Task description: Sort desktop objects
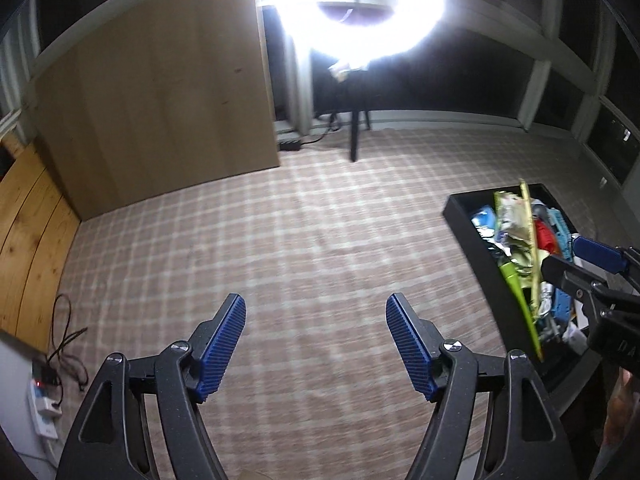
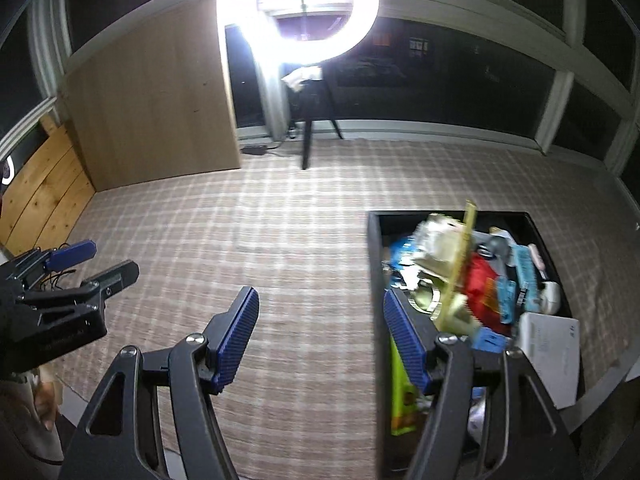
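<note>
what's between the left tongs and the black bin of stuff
Only bare checked carpet between the left tongs and the black bin, in the left wrist view.

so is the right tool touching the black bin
Cannot tell. In the right wrist view the right tool is open and empty, but one finger overlaps the black bin rim; no contact or gap shows.

Beige-pink plaid cloth (image 2: 280, 240), black bin (image 2: 374, 248), blue-ribbed fingers (image 2: 236, 340), tan wood panel (image 2: 160, 92).

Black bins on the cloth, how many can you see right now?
1. The black bin sits on the checked cloth, to the right of both grippers, crammed with mixed items. Others could lie outside both views.
</note>
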A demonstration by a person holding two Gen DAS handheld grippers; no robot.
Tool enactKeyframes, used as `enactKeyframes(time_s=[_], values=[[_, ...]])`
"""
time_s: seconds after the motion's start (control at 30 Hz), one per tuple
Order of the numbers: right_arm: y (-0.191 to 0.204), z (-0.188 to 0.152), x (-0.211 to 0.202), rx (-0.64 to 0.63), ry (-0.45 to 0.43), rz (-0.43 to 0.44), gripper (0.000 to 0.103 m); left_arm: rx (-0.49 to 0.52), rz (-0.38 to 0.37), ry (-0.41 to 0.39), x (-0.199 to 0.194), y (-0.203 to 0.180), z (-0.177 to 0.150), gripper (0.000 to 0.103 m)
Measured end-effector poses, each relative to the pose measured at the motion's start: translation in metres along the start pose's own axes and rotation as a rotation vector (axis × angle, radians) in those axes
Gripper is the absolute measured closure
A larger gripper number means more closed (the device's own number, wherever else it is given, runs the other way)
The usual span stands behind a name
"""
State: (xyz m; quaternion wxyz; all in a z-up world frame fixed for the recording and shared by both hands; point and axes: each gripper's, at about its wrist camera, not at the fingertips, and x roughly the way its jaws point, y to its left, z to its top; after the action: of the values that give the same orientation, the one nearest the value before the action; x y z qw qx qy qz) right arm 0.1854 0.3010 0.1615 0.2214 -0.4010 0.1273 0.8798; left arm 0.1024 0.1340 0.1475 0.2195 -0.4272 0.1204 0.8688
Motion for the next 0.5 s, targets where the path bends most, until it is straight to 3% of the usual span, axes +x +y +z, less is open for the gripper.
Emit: enactKeyframes(time_s=[0.5], values=[[0.087,0.0,0.02,-0.065,0.001,0.036,0.039,-0.085,0.058,0.02,0.001,0.08,-0.035,0.028]])
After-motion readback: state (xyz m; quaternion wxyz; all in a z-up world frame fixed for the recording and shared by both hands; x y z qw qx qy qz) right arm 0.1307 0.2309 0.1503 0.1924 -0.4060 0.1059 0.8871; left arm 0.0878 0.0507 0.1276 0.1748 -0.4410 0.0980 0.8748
